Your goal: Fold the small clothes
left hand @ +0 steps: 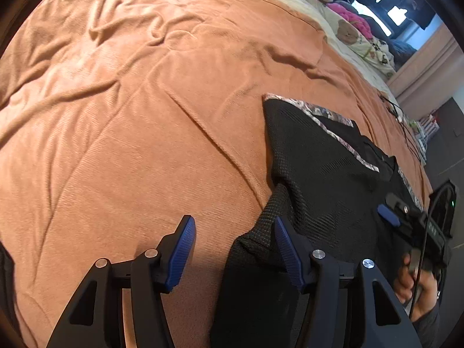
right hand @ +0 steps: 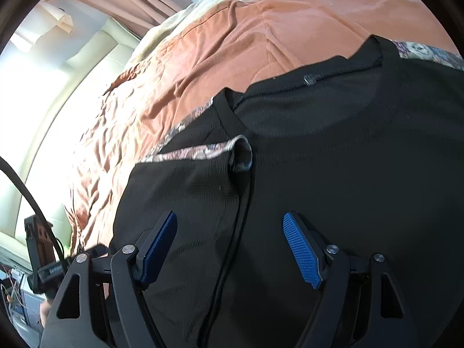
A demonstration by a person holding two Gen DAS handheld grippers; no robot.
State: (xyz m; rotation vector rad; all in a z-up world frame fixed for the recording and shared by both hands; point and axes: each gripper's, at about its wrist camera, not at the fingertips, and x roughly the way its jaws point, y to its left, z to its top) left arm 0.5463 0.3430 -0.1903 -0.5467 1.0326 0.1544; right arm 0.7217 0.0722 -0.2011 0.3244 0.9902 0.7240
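Observation:
A small black knit garment (left hand: pixel 313 171) with patterned floral trim lies on the orange bedspread (left hand: pixel 145 101). My left gripper (left hand: pixel 233 226) is open just above the garment's near left edge, its right finger over the black cloth, its left finger over bare bedspread. In the right wrist view the garment (right hand: pixel 348 150) fills the middle and right, with one sleeve folded over its body and a trim cuff (right hand: pixel 240 153) curled up. My right gripper (right hand: pixel 230 223) is open and empty above the folded sleeve. The right gripper also shows in the left wrist view (left hand: pixel 388 214), held in a hand.
Cream bedding with plush toys (left hand: pixel 348 32) lies at the far end of the bed. A black cable (left hand: pixel 406 127) runs along the bed's right edge, with dark floor beyond. A cream headboard or wall (right hand: pixel 58 92) is on the left in the right wrist view.

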